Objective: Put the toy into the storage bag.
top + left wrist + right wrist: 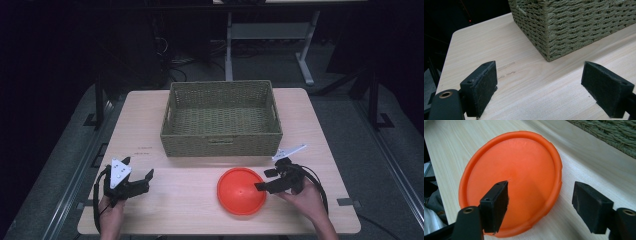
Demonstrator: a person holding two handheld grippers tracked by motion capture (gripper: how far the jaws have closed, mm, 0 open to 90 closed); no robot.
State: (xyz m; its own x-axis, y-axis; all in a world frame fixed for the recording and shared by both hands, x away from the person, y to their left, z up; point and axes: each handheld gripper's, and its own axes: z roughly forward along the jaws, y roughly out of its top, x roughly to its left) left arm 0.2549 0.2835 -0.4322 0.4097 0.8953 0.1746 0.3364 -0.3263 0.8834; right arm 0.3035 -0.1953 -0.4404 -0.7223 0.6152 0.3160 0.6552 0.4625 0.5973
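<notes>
An orange round plate (241,190) lies on the light wooden table (180,220), near its front edge and right of the middle. My right gripper (261,180) comes in from the plate's right side. In the right gripper view its jaws straddle the rim of the plate (511,177), one pad over the plate's inside and the other outside the rim, with neither pressing; the right gripper (541,192) is open. At the front left my left gripper (138,167) stands open over bare wood, nothing between its pads (484,87).
A woven green basket (220,142) stands at the back middle of the table, just behind the plate; its corner (549,50) is close ahead of the left gripper. Desk legs and cables stand on the dark floor beyond the table.
</notes>
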